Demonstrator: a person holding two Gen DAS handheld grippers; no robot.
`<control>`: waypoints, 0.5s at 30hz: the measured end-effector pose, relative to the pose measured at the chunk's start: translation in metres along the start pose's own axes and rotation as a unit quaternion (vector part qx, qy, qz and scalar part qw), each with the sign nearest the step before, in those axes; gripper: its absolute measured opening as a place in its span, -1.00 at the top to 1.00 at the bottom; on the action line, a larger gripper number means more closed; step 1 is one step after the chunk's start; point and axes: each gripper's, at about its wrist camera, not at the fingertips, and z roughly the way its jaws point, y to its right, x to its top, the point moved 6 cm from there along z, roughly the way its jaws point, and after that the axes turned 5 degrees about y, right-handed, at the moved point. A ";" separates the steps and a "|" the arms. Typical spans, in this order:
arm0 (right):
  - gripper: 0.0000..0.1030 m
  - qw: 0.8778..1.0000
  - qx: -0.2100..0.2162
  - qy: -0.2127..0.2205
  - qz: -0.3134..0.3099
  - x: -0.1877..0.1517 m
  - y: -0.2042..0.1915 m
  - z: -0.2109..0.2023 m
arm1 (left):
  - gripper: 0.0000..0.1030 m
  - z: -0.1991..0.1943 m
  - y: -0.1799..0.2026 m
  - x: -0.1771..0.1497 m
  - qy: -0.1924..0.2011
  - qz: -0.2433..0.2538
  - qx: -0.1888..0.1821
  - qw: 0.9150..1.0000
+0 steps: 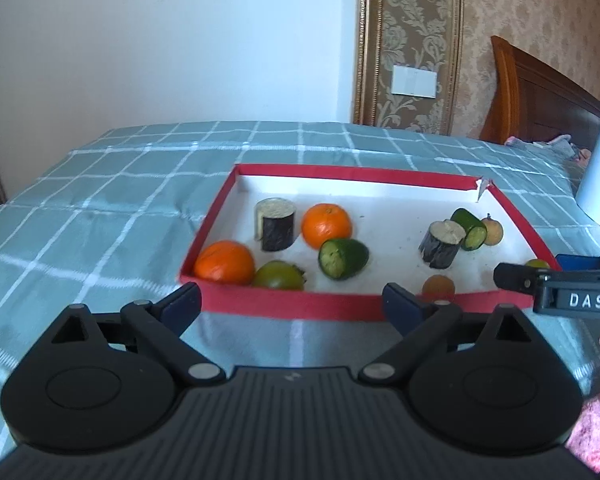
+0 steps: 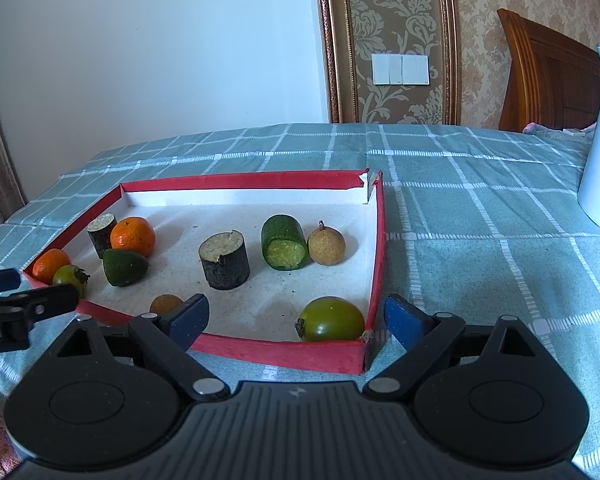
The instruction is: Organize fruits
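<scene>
You are between picks, as I read it: neither tool carries anything, and all the fruit I can see lies inside the red-rimmed tray [image 2: 374, 264], which sits on the checked blue bedcover [image 2: 480, 216].

Take the tray as your landmark, largest things first. The dark-skinned cut cylinder [image 2: 225, 260] stands upright near the tray's middle, and a second, smaller one [image 2: 101, 233] stands toward the left wall. A green cut cucumber piece [image 2: 284, 246] lies on its side right of the middle, touching or nearly touching a tan round fruit [image 2: 326, 246] toward the right wall. One orange mandarin [image 2: 133, 236] sits beside the smaller cylinder, with a green cucumber end [image 2: 124, 266] in front of it. A second mandarin [image 2: 50, 265] and a small green persimmon-like fruit [image 2: 70, 276] fill the near left corner. A larger green one [image 2: 332, 324] rests in the near right corner, against the front wall. A small brown fruit [image 2: 166, 304] lies by the front wall.

Your left tool [image 1: 292, 300] is spread wide and empty, held just short of the tray's front wall and tilted down. Your right tool [image 2: 296, 318] is likewise spread and empty, straddling the near right corner.

The next move calls for choosing one fruit, reaching over the front wall and closing gently on it; the green fruit in the near right corner looks handiest for the right tool.
</scene>
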 end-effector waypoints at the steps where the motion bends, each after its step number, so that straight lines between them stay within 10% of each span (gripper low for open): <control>1: -0.84 1.000 -0.003 0.003 -0.001 0.000 0.000 -0.002 | -0.95 -0.004 -0.001 -0.001 0.000 -0.001 0.005 1.000; 15: -0.85 0.998 -0.004 0.061 -0.027 -0.018 -0.056 -0.067 | -1.00 -0.056 -0.005 -0.018 0.004 -0.008 0.036 0.999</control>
